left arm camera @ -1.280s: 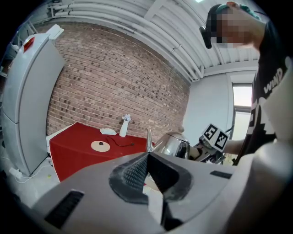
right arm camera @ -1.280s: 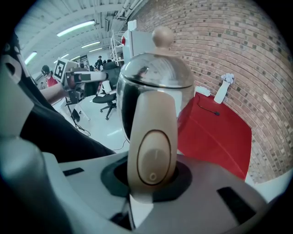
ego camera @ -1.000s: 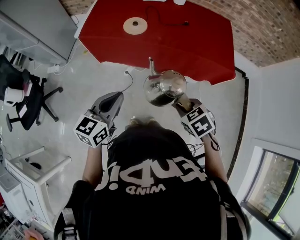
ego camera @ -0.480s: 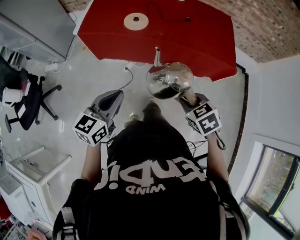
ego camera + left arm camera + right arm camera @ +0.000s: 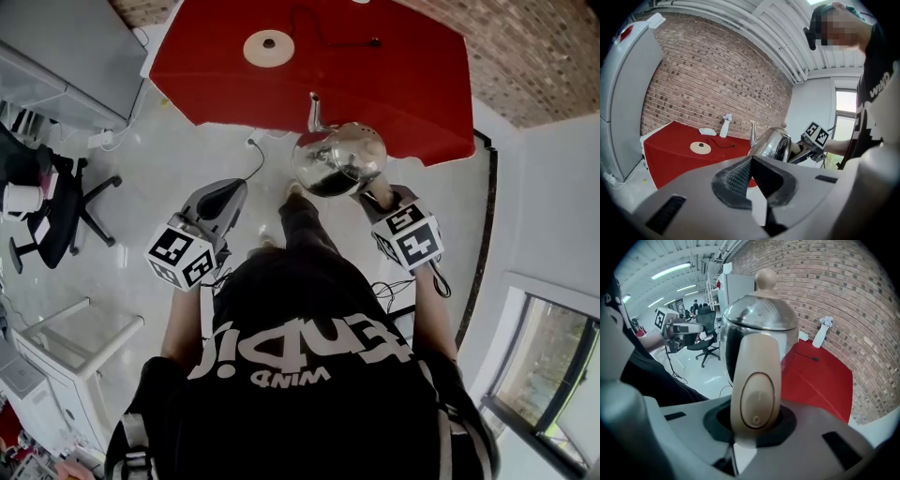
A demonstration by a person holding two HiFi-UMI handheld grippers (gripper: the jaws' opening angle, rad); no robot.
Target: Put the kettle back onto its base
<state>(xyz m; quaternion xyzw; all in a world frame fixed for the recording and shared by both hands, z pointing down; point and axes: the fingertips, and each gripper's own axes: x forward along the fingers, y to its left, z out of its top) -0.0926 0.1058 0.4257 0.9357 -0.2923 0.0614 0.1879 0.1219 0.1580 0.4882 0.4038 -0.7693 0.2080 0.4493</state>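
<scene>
Red cloth covered the surface [image 5: 403,84], where the shiny round metal kettle [image 5: 337,161], held by its cream handle [image 5: 755,380] in the right gripper [image 5: 754,427], hung well apart from the flat round tan base [image 5: 269,48] and needed a level carry to its middle; the left gripper [image 5: 751,185] was closed, empty.

The person is reaching both arms forward from the torso. The left tool [image 5: 223,195] is pointing ahead, close to level, with its jaws resting together and nothing between them. The right forearm [image 5: 429,314] is stretching out on the other side. At its end the right tool [image 5: 380,199] is clamping its jaws on the cream handle [image 5: 754,390] of the kettle [image 5: 339,159], carrying it in the air.
</scene>
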